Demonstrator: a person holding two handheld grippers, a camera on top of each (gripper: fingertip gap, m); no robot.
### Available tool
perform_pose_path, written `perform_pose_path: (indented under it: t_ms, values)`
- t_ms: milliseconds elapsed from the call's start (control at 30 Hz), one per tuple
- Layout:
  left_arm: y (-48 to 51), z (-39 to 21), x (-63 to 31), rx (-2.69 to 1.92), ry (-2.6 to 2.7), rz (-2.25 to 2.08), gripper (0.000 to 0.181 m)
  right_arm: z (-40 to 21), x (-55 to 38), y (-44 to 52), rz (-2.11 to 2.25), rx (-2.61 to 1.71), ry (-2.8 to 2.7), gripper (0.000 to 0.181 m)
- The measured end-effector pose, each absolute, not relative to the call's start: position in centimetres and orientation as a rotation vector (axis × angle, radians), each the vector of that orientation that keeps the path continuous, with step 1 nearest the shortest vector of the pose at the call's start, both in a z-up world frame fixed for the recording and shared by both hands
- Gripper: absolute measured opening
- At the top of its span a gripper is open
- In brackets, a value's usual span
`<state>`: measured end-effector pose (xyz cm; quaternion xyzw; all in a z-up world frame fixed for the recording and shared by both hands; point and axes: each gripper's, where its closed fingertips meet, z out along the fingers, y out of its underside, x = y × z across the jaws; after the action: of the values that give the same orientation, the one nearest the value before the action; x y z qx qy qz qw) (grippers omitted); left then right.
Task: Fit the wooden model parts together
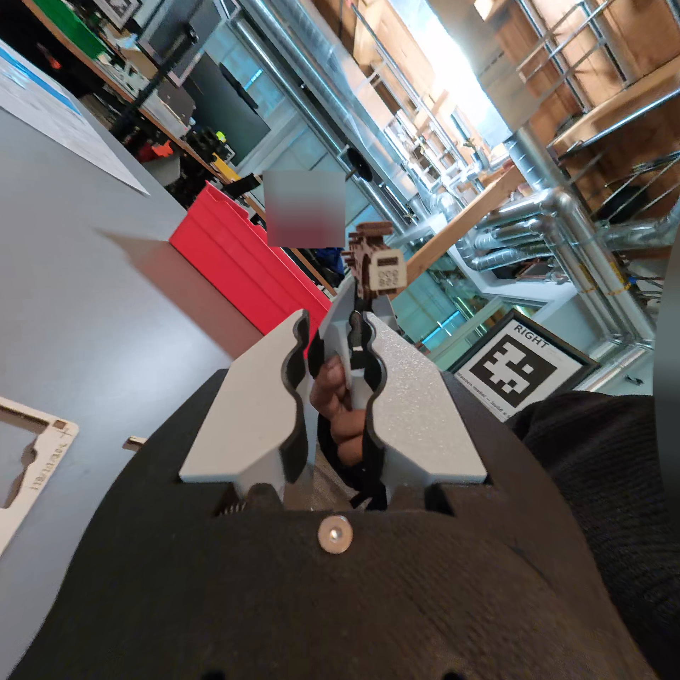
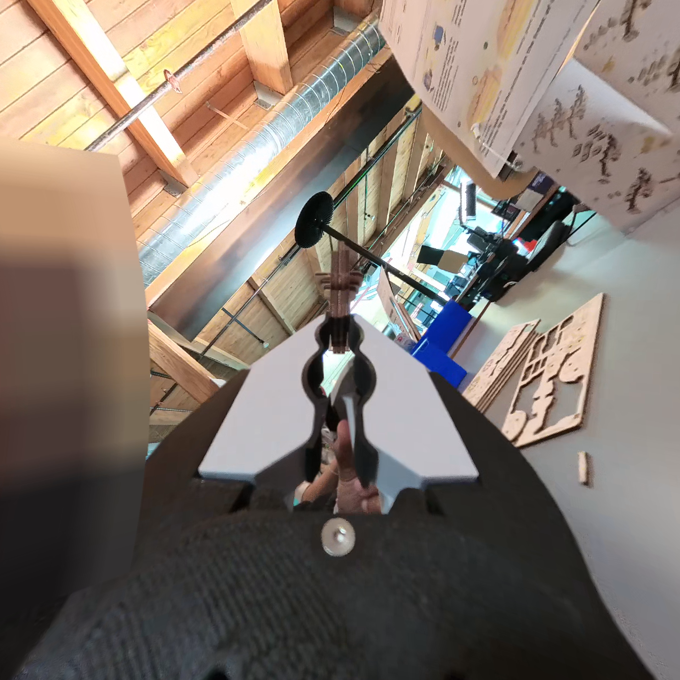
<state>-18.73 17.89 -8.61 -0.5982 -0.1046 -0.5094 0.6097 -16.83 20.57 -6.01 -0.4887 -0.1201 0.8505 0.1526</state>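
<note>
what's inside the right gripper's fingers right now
The right gripper is shut on the brown wooden model piece, pinched at its fingertips. The piece's lower end is covered by the pads.

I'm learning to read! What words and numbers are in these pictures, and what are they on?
I don't copy out writing, only where it is:
Framed marker card: a word above its pattern, small print below.
Wooden cut-out sheet: engraved digits on its edge.
Pale tag on the wooden model: tiny marks, blurred.
Instruction sheet: blurred.
</note>
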Motion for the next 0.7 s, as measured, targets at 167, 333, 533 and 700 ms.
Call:
perform_pose_path:
  t_ms: [167,333,533,700]
  values:
    - [17.7,-8.0,-19.5,-1.375,-0.207,-1.012,0.021,-6.5,-17.4,19.3,2.503,-1.441,-0.303,0.008]
    - [17.4,-7.4,-19.9,-1.392,-0.097,-0.777,0.022,-6.6,-17.5,19.1,2.633,-1.455,-0.225,0.008]
    - [17.1,-7.2,-18.5,-1.350,-0.081,-0.972,0.027,-6.8,-17.8,18.4,2.726,-1.480,-0.164,0.008]
    - [16.7,-6.6,-18.3,-1.288,-0.110,-1.171,0.022,-6.8,-17.8,18.2,2.654,-1.476,-0.216,0.008]
